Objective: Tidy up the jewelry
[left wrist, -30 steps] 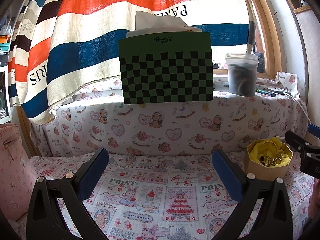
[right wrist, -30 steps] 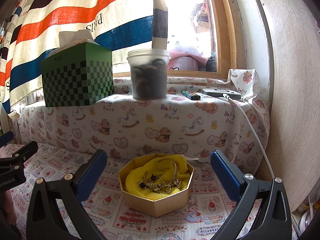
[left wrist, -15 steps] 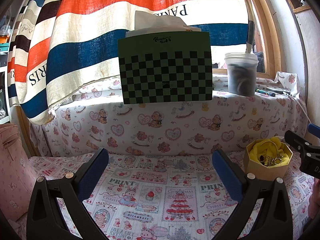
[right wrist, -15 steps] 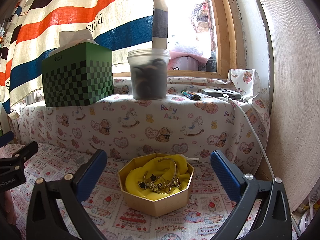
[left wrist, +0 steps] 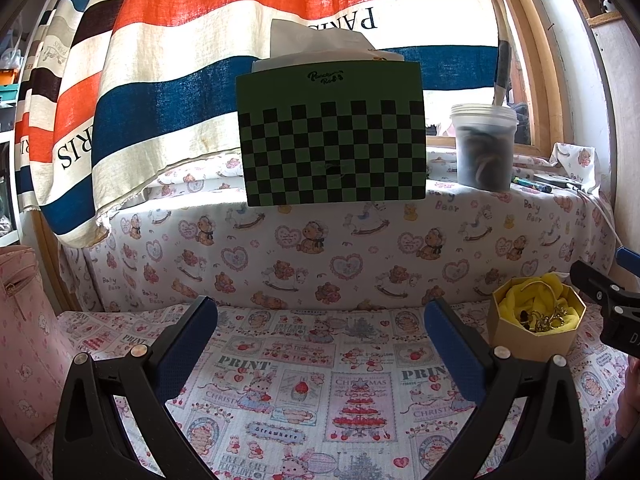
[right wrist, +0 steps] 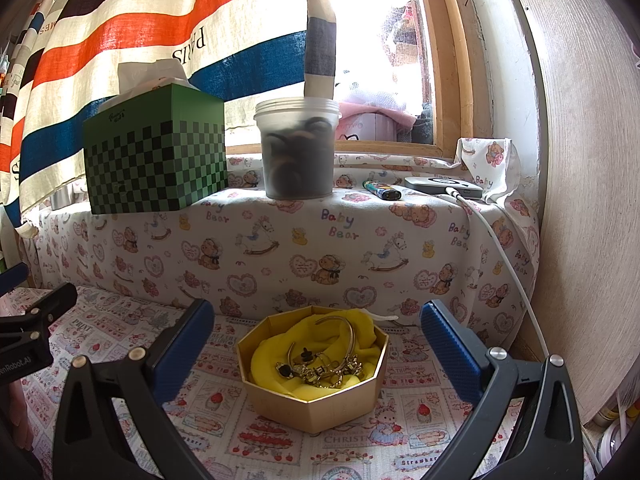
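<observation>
An octagonal tan box point(right wrist: 320, 404) lined with yellow cloth point(right wrist: 272, 356) sits on the printed cloth, holding a tangle of gold jewelry point(right wrist: 320, 368) and a gold bangle point(right wrist: 348, 334). My right gripper point(right wrist: 316, 320) stands open, its blue pads either side of the box and a little short of it. In the left wrist view the same box point(left wrist: 532, 340) lies at the right, beyond my open left gripper point(left wrist: 320, 320), which holds nothing. The right gripper's tip point(left wrist: 600, 292) shows at that view's right edge.
A raised ledge behind carries a green checkered tissue box point(left wrist: 332, 136), a clear lidded jar point(right wrist: 298, 148), a lighter point(right wrist: 382, 190) and a flat grey device point(right wrist: 444, 188) with a white cable point(right wrist: 516, 276). A striped curtain hangs behind. A pink bag point(left wrist: 24, 340) stands at the left.
</observation>
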The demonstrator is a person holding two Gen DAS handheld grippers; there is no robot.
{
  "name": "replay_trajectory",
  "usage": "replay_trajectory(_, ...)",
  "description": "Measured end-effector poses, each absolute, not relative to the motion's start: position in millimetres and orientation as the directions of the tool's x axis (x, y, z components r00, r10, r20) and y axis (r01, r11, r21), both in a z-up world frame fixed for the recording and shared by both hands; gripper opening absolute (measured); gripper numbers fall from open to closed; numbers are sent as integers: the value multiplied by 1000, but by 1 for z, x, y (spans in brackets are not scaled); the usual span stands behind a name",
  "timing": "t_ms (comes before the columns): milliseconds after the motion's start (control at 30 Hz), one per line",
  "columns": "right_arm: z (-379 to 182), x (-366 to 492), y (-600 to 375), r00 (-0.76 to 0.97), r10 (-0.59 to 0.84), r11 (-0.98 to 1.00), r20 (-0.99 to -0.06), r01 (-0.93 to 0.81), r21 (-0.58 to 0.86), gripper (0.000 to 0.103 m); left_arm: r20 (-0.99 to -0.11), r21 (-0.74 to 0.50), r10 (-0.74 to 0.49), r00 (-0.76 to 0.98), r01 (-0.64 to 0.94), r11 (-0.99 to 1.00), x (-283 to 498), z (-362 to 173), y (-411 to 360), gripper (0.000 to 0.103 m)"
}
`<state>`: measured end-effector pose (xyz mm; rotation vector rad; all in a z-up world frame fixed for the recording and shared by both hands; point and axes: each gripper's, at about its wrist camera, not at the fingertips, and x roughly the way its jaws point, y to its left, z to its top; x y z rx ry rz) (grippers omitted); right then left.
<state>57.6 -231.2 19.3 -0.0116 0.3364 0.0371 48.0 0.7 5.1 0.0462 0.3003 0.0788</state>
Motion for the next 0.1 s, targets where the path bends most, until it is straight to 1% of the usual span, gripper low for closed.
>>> replay_trajectory(100,19,58,-231,943,34,999,-330,-38,-5,103,-297,57,84,951,-70,996,49,4,1,103)
